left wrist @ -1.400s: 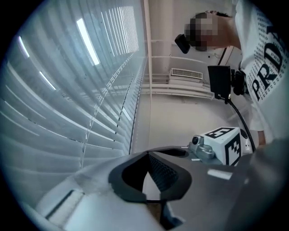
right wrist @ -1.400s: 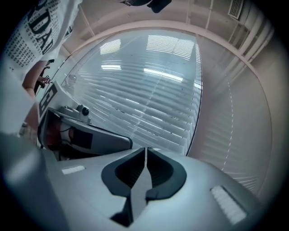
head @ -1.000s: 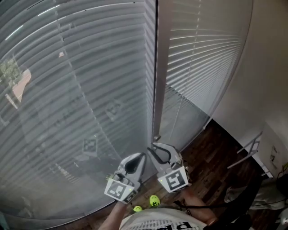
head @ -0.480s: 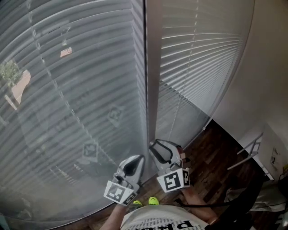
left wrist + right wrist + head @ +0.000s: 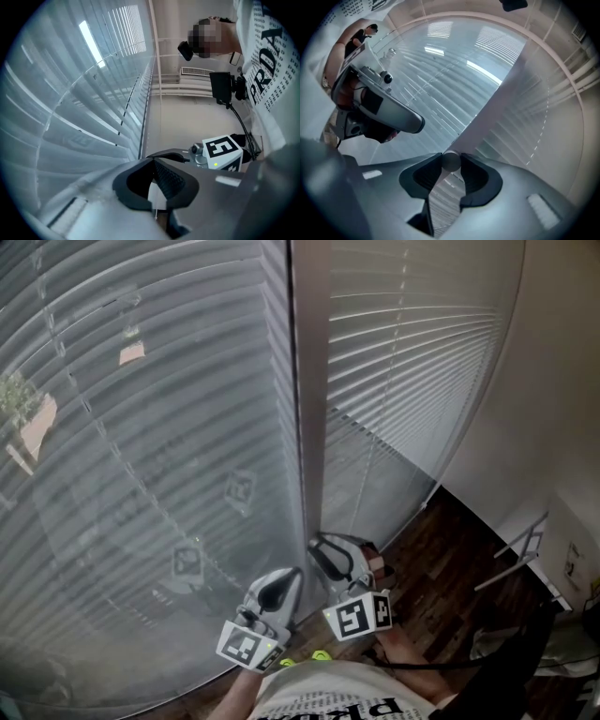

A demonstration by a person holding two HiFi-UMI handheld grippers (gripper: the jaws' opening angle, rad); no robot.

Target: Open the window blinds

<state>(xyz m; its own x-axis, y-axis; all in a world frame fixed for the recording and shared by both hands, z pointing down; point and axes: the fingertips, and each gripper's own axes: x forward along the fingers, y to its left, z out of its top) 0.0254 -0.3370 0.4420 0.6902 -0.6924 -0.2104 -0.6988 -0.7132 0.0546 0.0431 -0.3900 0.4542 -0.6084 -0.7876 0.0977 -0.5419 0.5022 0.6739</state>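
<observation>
Rod (image 5: 451,159) is seen only in the right gripper view: its round grey end is pinched between the pads of the right claw (image 5: 451,165), at the foot of the window frame (image 5: 506,108). In the head view the right claw (image 5: 317,549) is shown against the frame (image 5: 309,381), but the rod itself can't be made out there.

In the left gripper view the left claw (image 5: 153,163) is shown pressed together at the tips. A white patch and a thin line are seen in the gap behind the tips; it can't be told whether that is a cord or only background. The right claw's marker cube (image 5: 224,151) is caught just beside it.

Blinds (image 5: 169,427) are hung down to near the floor (image 5: 441,568) on both sides of the frame. The left slats are partly see-through; the right blind (image 5: 412,362) reads whiter.

Compared with 1.0 s ago in the head view: the frame is shifted left in the picture, both claws are sat slightly lower, and the right marker cube (image 5: 358,613) is turned a little. Grip on the rod end appears unchanged.

Pose: both claws are held low and close to the shirt (image 5: 328,701), pointed up at the window. The left claw (image 5: 289,576) is placed just left of the frame, near the right one but apart from it.
</observation>
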